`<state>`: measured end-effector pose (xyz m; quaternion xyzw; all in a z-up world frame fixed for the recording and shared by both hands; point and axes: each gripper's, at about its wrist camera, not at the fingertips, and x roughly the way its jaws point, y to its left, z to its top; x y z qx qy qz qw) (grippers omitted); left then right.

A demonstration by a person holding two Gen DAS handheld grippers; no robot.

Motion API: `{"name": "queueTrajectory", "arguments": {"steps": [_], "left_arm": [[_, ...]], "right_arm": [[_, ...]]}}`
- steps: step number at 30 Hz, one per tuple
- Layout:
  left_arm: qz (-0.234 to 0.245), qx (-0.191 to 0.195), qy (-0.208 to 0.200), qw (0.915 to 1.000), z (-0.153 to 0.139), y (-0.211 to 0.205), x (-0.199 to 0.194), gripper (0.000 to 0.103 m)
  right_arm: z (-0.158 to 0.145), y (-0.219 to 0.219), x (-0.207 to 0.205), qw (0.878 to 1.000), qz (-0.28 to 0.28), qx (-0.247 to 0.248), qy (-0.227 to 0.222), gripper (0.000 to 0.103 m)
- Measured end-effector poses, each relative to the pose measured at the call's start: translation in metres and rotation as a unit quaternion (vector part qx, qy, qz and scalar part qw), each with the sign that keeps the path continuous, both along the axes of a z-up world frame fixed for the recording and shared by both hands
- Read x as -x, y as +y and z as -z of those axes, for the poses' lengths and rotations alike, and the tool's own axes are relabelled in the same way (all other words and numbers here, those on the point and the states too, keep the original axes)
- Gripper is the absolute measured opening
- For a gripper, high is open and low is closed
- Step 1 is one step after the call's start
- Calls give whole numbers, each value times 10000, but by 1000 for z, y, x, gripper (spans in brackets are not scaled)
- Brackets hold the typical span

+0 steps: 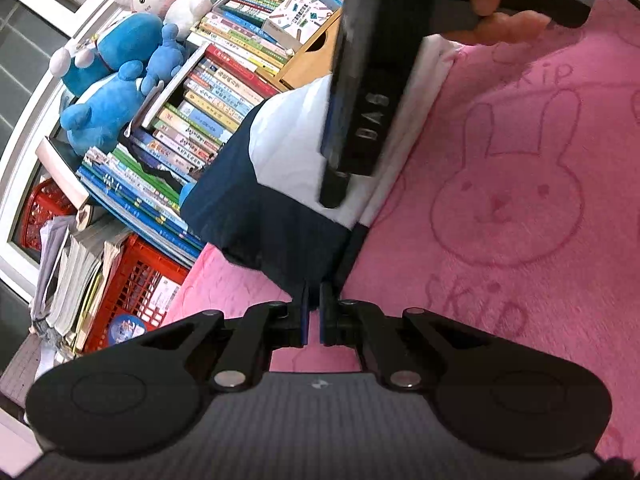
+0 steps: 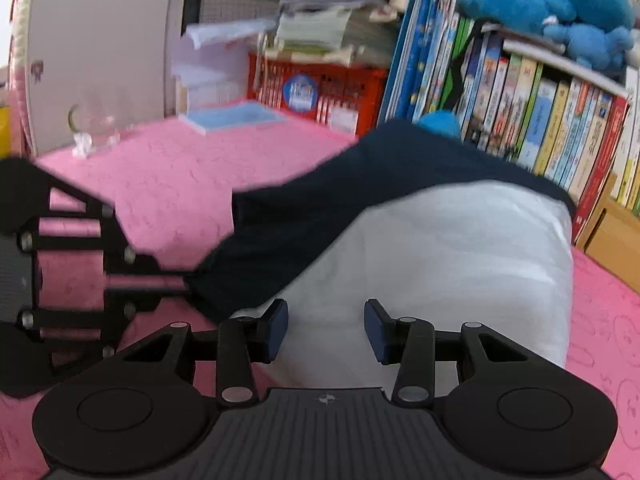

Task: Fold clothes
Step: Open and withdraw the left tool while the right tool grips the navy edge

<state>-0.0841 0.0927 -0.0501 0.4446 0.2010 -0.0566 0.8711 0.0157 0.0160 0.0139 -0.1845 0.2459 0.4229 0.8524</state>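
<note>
Here, left fingers (image 1: 314,312) pinching garment (image 1: 256,208) edge, right fingers (image 2: 326,330) apart; pink blanket (image 1: 500,200) beyond

Legible text: two items, left wrist view.
"skip" on the pink blanket (image 1: 520,200), at 1 and 5 o'clock of its rabbit drawing (image 1: 506,196); "DAS" on the right gripper (image 1: 370,120) body. Book spines (image 1: 208,92) unreadable.

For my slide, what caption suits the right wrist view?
Open right claw over a navy-and-white garment on a pink blanket.
</note>
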Motion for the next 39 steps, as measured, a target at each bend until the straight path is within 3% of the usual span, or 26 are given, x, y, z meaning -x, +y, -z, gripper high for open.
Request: {"name": "queueTrajectory", "arguments": {"steps": [2, 8, 11, 12, 13, 16, 19, 21, 29, 33, 39], "left_arm": [[-20, 24, 43, 10000, 0, 3, 4, 0], [-116, 160, 211, 9996, -6, 14, 19, 0], [-322, 752, 402, 9958, -21, 31, 30, 5], [-399, 996, 472, 9931, -27, 38, 34, 11], [-493, 1306, 527, 9888, -35, 46, 37, 17], [-623, 2385, 580, 9674, -66, 74, 35, 18], [-493, 3528, 587, 9325, -102, 91, 15, 24], [-569, 3503, 713, 9322, -99, 85, -20, 29], [-942, 3202, 1218, 9348, -81, 65, -159, 30], [-1385, 3129, 968, 9346, -76, 74, -203, 32], [-2257, 3042, 851, 9216, -67, 101, -264, 29]], "right_arm": [[-2, 3, 1, 9998, -48, -207, 4, 44], [12, 29, 17, 9991, -395, 115, -138, 43], [11, 33, 24, 9982, -574, 133, -73, 40], [11, 33, 21, 9983, -584, 80, 41, 40], [10, 32, 19, 9981, -591, 21, 161, 40], [10, 30, 15, 9977, -605, -60, 289, 40], [10, 30, 16, 9977, -616, -60, 288, 40], [10, 29, 16, 9976, -616, -63, 294, 40], [10, 30, 14, 9977, -614, -54, 285, 40], [10, 30, 11, 9976, -615, -63, 307, 40], [10, 30, 6, 9972, -621, -109, 391, 40]]}}
